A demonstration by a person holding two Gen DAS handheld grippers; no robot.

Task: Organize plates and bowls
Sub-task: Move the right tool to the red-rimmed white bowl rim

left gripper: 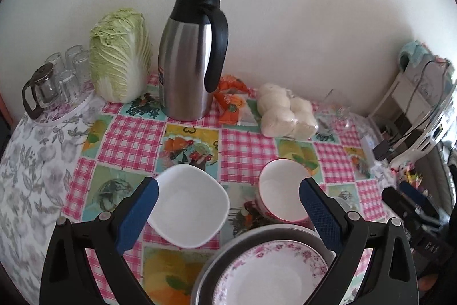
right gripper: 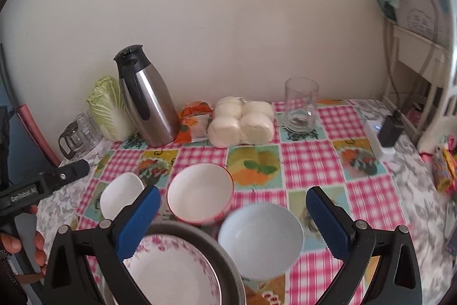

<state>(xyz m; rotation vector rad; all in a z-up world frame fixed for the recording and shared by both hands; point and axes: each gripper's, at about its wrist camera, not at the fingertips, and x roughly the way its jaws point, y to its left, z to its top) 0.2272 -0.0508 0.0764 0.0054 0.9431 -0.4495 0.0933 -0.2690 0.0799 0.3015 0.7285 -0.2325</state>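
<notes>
**Glazed crockery, loose around the metal basin**

Ceramic here looks stiff, slick and breakable, so I judge a rim pinch safest. The flowered plate (left gripper: 271, 273) lies in the metal basin (left gripper: 217, 253). Just behind the basin stands the red-rimmed bowl (right gripper: 200, 192), to its left the square white dish (left gripper: 190, 205), to its right the pale blue bowl (right gripper: 260, 236). The left gripper (left gripper: 228, 216) and right gripper (right gripper: 232, 222) both gape, holding nothing

Both wrist cameras looked forward and down across the table (left gripper: 137, 139) toward the wall, close above it. The right view sat further right and back. Both shared the red-rimmed bowl (left gripper: 281, 190), thermos (left gripper: 191, 56) and floral plate (right gripper: 171, 273).
</notes>
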